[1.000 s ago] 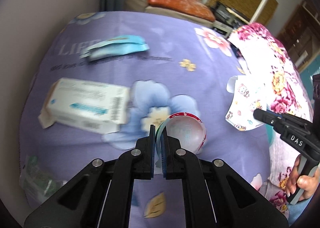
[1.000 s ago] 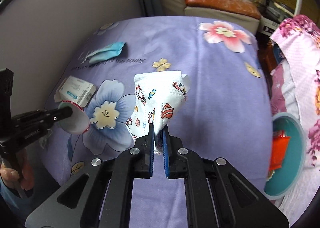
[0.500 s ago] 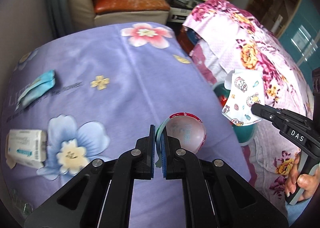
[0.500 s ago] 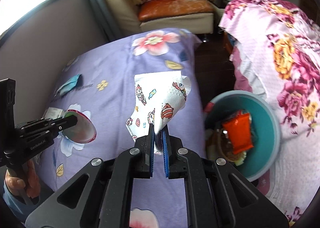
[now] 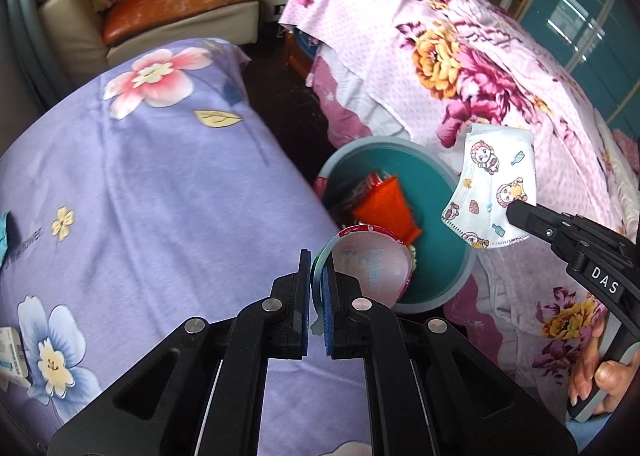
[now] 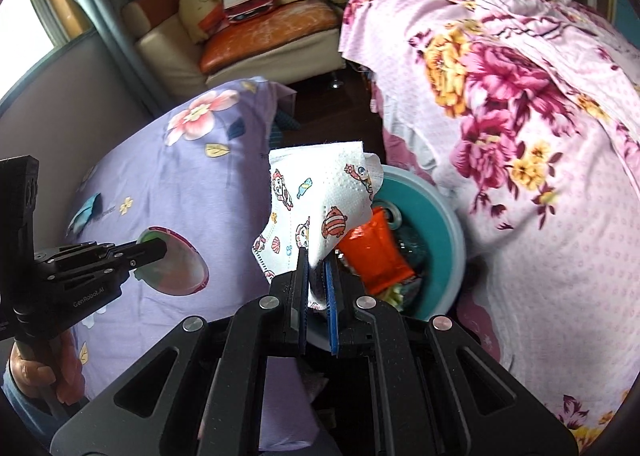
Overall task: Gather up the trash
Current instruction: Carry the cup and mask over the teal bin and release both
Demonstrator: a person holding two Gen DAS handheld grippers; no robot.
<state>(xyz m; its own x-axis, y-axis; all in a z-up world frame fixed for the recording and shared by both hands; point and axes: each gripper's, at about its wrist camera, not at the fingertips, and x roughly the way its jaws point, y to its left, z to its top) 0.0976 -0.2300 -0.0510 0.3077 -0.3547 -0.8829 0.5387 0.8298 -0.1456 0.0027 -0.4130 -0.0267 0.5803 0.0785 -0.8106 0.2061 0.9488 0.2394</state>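
My left gripper [image 5: 316, 272] is shut on the rim of a clear plastic lid [image 5: 372, 264] with a red edge, held at the near rim of a teal bin [image 5: 440, 192]. The lid also shows in the right wrist view [image 6: 176, 264]. My right gripper [image 6: 316, 272] is shut on a white cartoon-print face mask [image 6: 316, 200] and holds it above the bin [image 6: 440, 216]. The mask shows in the left wrist view [image 5: 492, 192] over the bin's right rim. An orange wrapper [image 5: 384, 208] lies inside the bin.
The bin stands on the floor between a purple flowered bed [image 5: 140, 196] and a pink flowered bed [image 5: 480, 68]. A white box [image 5: 10, 352] and a blue wrapper [image 6: 86, 212] lie on the purple bed. A sofa [image 5: 160, 12] stands behind.
Both grippers have swung right from over the purple bed to the teal bin, each still holding its item. The bin is now close in front of both.
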